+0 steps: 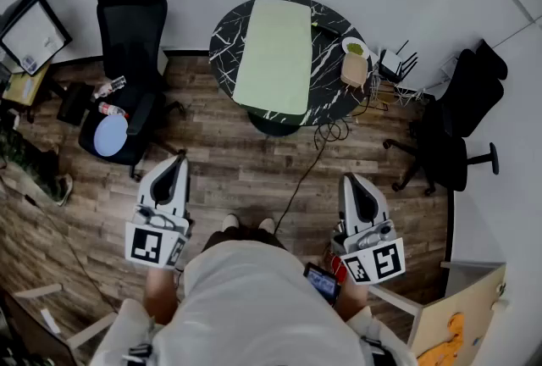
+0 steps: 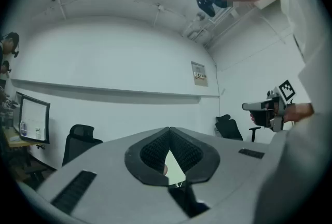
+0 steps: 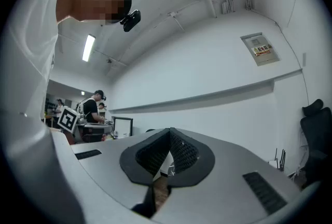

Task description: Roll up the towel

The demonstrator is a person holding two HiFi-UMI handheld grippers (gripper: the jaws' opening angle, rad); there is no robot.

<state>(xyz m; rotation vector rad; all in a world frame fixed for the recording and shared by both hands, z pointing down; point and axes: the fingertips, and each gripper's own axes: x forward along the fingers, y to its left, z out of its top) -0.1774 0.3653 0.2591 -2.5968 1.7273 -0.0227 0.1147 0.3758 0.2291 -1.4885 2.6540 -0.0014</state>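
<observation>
A pale green towel (image 1: 275, 55) lies spread flat on a round black marble table (image 1: 326, 89) at the top centre of the head view. I stand back from the table on the wooden floor, and both grippers are held level, well short of it. My left gripper (image 1: 179, 159) is shut with nothing in it; in the left gripper view its jaws (image 2: 169, 132) meet, and a sliver of the towel (image 2: 174, 166) shows through the gap below them. My right gripper (image 1: 350, 180) is also shut and empty, its jaws (image 3: 170, 134) closed together in the right gripper view.
A black office chair (image 1: 127, 42) carrying a blue disc (image 1: 110, 135) stands left of the table, and another black chair (image 1: 453, 131) stands to the right. A tan bag (image 1: 354, 68) and a small bowl (image 1: 355, 48) sit on the table's right side. A cable (image 1: 306, 165) runs across the floor.
</observation>
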